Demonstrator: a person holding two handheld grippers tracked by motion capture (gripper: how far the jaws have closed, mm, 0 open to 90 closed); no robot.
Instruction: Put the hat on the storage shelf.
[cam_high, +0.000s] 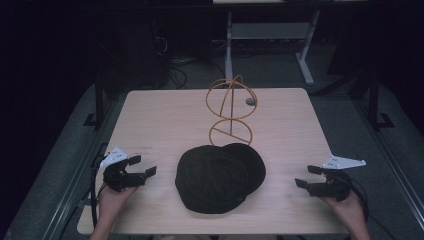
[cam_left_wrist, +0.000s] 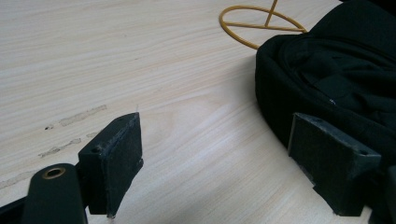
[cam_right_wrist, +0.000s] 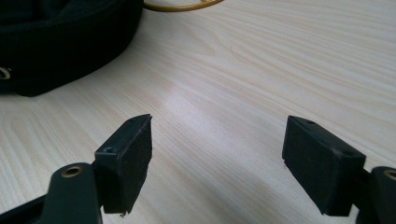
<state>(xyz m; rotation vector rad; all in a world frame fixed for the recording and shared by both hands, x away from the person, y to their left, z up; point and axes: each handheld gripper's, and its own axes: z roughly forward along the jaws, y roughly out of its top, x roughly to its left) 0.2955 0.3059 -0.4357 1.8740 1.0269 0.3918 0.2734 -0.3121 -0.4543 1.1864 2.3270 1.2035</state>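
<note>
Left tongs (cam_high: 145, 166) and right tongs (cam_high: 307, 176) gape wide, empty — flanking a black cap (cam_high: 220, 177)

**Layout on the table**

A black fabric cap (cam_high: 220, 178) lies at the near middle of the light wooden table (cam_high: 150, 120). Just behind it stands a yellow wire-hoop stand (cam_high: 231, 111), with a small dark round object (cam_high: 250, 101) beyond. The grippers flank the cap, apart from it.
</note>
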